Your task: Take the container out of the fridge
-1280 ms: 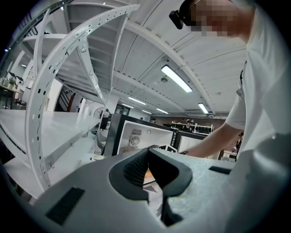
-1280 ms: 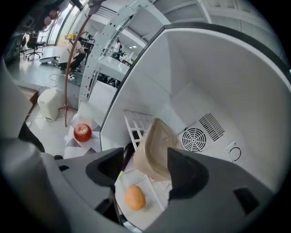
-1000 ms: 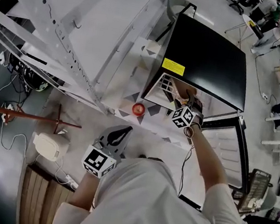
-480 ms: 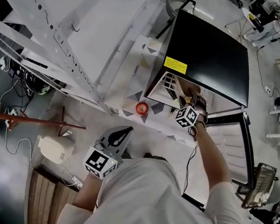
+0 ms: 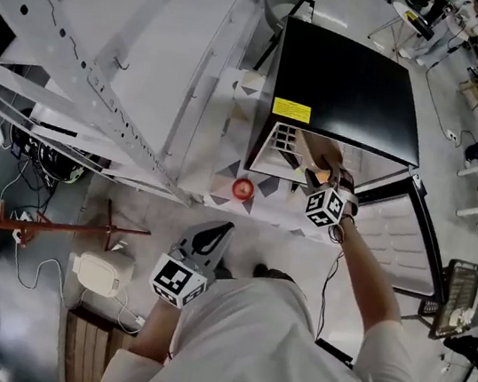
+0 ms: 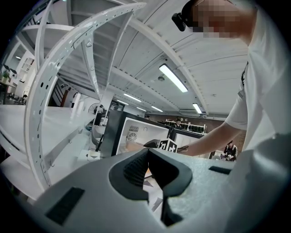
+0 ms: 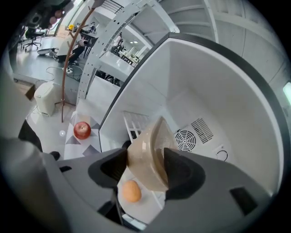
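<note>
half done at best: right tongs [image 7: 146, 160] are closing on the beige container [image 7: 150, 139], which sits inside the fridge [image 7: 213, 86]; pulling it out remains; left tongs [image 6: 148, 164] pressed together, empty

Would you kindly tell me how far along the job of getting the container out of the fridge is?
Done: the fridge door stands open and the right gripper is inside. In hand: its jaws are closing on the beige container, pads seemingly touching both sides. Left: the container is inside the fridge, not yet drawn out.
</note>
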Demonstrator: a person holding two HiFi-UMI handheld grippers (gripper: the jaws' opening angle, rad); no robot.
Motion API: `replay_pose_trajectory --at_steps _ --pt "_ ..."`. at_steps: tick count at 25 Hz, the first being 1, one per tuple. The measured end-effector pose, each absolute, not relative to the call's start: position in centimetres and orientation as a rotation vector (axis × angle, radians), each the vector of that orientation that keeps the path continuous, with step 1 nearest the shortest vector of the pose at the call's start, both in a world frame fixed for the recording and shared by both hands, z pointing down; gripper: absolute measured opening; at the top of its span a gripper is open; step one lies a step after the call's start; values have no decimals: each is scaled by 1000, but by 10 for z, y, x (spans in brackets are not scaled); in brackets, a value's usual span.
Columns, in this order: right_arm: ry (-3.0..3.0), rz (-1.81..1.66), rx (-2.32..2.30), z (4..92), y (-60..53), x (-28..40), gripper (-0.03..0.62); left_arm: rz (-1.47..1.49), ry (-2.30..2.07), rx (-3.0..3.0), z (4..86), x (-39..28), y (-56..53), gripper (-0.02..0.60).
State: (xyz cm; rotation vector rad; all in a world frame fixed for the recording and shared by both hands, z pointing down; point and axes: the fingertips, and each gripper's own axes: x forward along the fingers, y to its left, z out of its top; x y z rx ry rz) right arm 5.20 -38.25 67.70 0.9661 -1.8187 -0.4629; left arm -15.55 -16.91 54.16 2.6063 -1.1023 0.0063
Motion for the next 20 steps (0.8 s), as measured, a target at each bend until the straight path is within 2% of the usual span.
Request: replay_pose_trajectory --at_steps 14,20 --pt "-2149 56 1226 605 -289 52 259 29 -863 2685 547 -131 -166 5" --pt "-2254 220 1350 573 -253 73 256 32 -781 2704 546 -112 -171 5"
